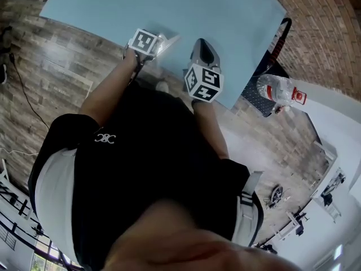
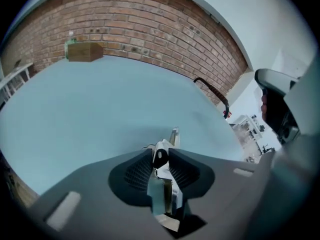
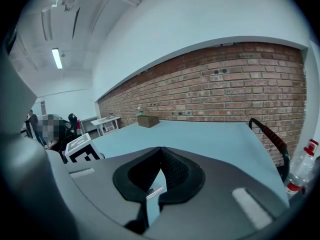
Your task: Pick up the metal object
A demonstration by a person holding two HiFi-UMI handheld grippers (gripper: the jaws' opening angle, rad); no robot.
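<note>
A shiny metal object (image 2: 166,189) with a small white and black piece at its front sits between the jaws of my left gripper (image 2: 161,156), and its thin tip pokes out past them over the light blue table (image 2: 100,114). The left gripper is shut on it. In the head view the left gripper (image 1: 161,43) hangs over the table's near edge with the metal glinting at its front. My right gripper (image 1: 204,47) is just to its right above the same edge. In its own view the right gripper (image 3: 161,151) is shut, with nothing between the jaws.
A small cardboard box (image 2: 85,51) stands at the far end of the table by the brick wall (image 2: 150,29). A black curved bar with a red grip (image 3: 272,139) stands off the table's right edge. A clear water bottle with a red cap (image 1: 277,90) lies beyond the right corner.
</note>
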